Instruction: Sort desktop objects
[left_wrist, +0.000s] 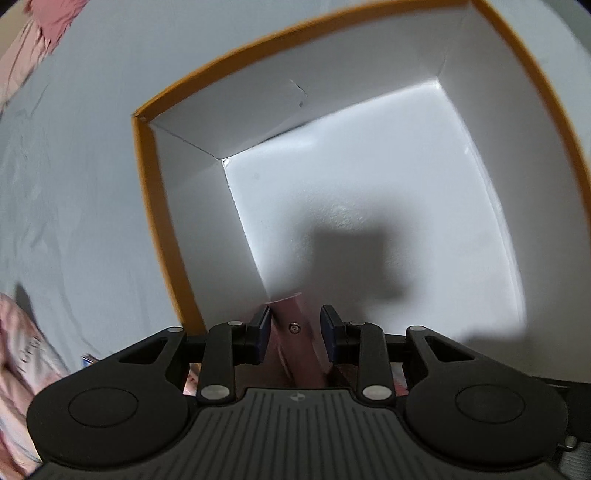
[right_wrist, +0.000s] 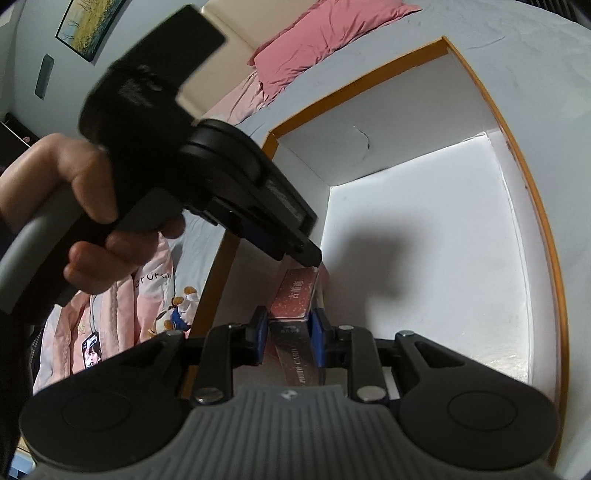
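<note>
so the biggest thing here is the bed (right_wrist: 498, 44), pale blue sheet, with a pink pillow (right_wrist: 314, 40) up at the far end and a pink jacket (right_wrist: 122, 317) bunched near the person's hand (right_wrist: 92, 210). sitting on the sheet is the box (left_wrist: 162, 236), white inside with an orange rim, and as far as I can see the floor of it is bare, so I'd say the sorting is barely started: nothing dropped in yet, and more stuff like the little plush toy (right_wrist: 181, 310) is outside it. the right gripper (right_wrist: 288, 336) has a dark red photo card pack (right_wrist: 295, 295) between its fingers, pads right up against both sides so it looks gripped, low over the near left corner of the box. the left gripper (left_wrist: 295, 328) points almost straight down into that same corner with a pink item (left_wrist: 295, 332) in it; one pad touches, the other shows a gap, so I can't tell if it's properly clamped. in the right wrist view the left gripper's tip is touching or just above the far end of the pack. room-wise: the whole right and far side of the box is open, but this corner is crowded, two tools plus the left wall close by, so I'd guess the risk is knocking the rim or each other
</note>
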